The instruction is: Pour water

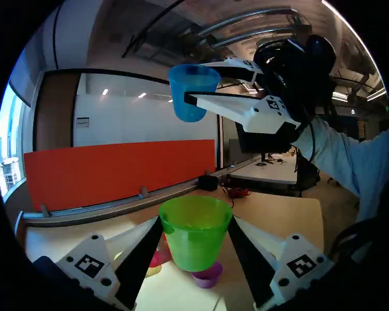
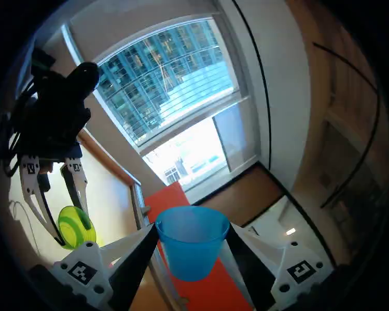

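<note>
The left gripper (image 1: 195,223) held a green cup (image 1: 194,246) between its fingers (image 1: 142,254) above the counter (image 1: 277,212); the right gripper (image 2: 192,230) clasped a blue cup (image 2: 192,254), raised higher.

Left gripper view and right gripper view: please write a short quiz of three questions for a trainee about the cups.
1. True or false: the right claw is open and holds nothing.
2. In the left gripper view, the blue cup is: A) higher than the green cup; B) lower than it; C) inside it.
3. Fill in: the long panel behind the table is ____.
Key: 1 false, the right claw grips the blue cup; 2 A; 3 orange.
</note>
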`<state>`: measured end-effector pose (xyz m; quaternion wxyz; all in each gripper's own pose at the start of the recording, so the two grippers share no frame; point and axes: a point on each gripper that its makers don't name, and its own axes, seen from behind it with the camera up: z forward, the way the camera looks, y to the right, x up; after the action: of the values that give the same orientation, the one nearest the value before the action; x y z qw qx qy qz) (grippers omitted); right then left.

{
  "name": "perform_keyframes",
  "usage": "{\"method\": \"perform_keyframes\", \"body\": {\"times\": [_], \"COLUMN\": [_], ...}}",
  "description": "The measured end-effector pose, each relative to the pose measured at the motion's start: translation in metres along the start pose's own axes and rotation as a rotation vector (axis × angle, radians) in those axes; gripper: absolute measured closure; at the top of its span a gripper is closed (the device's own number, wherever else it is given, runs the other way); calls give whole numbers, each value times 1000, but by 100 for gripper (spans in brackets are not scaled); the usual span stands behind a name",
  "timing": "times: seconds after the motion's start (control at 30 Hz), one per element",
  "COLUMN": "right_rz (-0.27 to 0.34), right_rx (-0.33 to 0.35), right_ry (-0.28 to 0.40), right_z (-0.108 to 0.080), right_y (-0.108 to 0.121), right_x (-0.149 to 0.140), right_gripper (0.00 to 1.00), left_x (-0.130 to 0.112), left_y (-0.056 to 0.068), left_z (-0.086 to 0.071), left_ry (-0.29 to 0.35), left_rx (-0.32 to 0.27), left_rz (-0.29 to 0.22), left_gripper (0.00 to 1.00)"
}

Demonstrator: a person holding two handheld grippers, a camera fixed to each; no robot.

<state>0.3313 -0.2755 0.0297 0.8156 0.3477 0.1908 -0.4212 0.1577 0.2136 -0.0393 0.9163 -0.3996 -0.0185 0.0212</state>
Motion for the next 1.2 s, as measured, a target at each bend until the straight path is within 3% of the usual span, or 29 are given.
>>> {"method": "perform_keyframes", "body": {"times": [0.2, 0.43, 0.57, 0.77, 1.2], "right_rz": [257, 607, 747, 816, 848], "right_rx": [35, 75, 98, 106, 75], "right_ry": [1, 23, 39, 36, -19], "right_z": [-8, -15, -18, -21, -39], "right_y": [-12, -17, -18, -18, -27], "right_x": [-1, 11, 18, 13, -32], "right_gripper": [9, 8, 8, 8, 8], "left_x": [1, 3, 5, 5, -9], "left_y": [-2, -4, -6, -11, -33], "left_z": [1, -1, -1, -1, -3], "left_ry": [5, 7, 9, 7, -30], "left_rx": [4, 10, 15, 26, 62], "left_rz": [11, 18, 20, 21, 33], "left_gripper": [14, 14, 14, 14, 14]}}
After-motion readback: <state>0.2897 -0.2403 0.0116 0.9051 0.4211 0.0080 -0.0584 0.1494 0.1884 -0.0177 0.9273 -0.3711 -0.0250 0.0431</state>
